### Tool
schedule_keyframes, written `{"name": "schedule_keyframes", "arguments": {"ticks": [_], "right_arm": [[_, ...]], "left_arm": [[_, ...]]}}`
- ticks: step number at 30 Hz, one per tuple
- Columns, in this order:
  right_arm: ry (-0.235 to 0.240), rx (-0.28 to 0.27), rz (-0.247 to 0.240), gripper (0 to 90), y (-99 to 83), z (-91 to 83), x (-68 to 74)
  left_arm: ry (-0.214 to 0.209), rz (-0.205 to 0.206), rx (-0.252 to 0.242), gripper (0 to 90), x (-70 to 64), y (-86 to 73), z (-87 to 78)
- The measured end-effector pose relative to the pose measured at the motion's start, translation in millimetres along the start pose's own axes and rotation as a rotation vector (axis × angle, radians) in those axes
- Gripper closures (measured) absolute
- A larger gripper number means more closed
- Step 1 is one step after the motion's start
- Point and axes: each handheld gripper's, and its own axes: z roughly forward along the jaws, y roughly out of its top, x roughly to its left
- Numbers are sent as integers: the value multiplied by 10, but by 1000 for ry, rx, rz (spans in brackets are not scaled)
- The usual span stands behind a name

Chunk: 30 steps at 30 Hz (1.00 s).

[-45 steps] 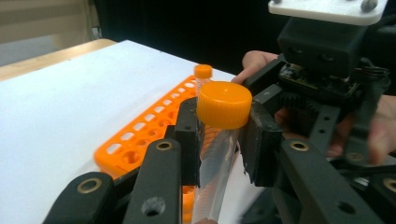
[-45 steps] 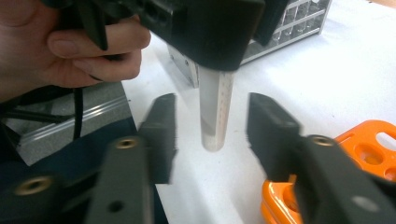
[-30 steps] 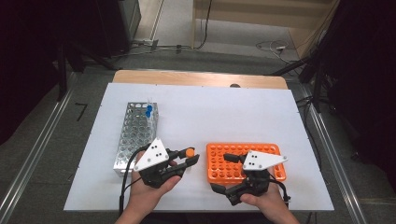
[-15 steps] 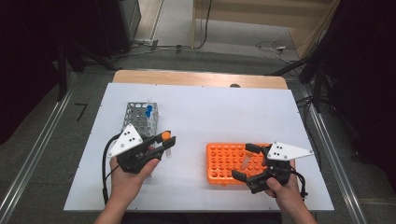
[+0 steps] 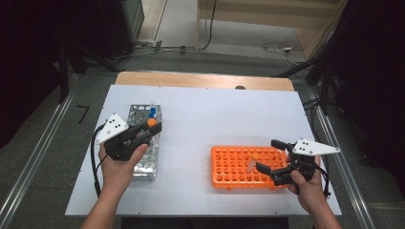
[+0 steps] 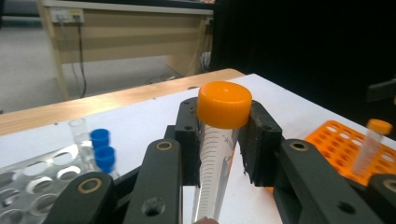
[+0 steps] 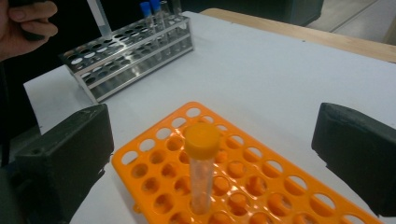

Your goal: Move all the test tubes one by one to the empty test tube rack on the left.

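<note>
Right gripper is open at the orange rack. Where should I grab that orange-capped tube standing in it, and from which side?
Grip the orange-capped tube on its clear body just under the cap, above the orange rack. It stands upright and alone, its neighbouring holes empty, and the right gripper already has one open jaw on each side. Probably close level, then lift straight up.

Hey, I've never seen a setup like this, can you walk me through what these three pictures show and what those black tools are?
A person sits at a white table, holding a hand-operated clamp in each hand. One picture looks down from above; the other two come from cameras riding on the clamps. The left gripper grips an orange-capped tube above a metal rack that holds blue-capped tubes. The right gripper is open around another orange-capped tube, which stands in an orange rack.
</note>
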Motion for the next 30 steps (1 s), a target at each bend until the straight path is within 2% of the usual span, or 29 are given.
{"name": "schedule_keyframes", "arguments": {"ticks": [5, 7, 13, 17, 25, 30], "right_arm": [[-27, -2, 26, 0, -71, -64, -138], [-43, 3, 33, 0, -92, -86, -186], [-68, 3, 46, 0, -132, -133, -275], [-81, 12, 48, 0, -162, -129, -298], [-91, 23, 56, 0, -203, -133, -309], [-97, 22, 59, 0, -208, -148, -328]], "left_arm": [[43, -3, -2, 711, 101, -1, 36], [58, -18, -8, 711, 144, -1, 48], [99, -14, -19, 711, 236, 4, 65], [120, -21, -27, 711, 301, -14, 62], [166, -68, -60, 711, 440, -40, 75], [184, -57, -54, 710, 456, -83, 125]]}}
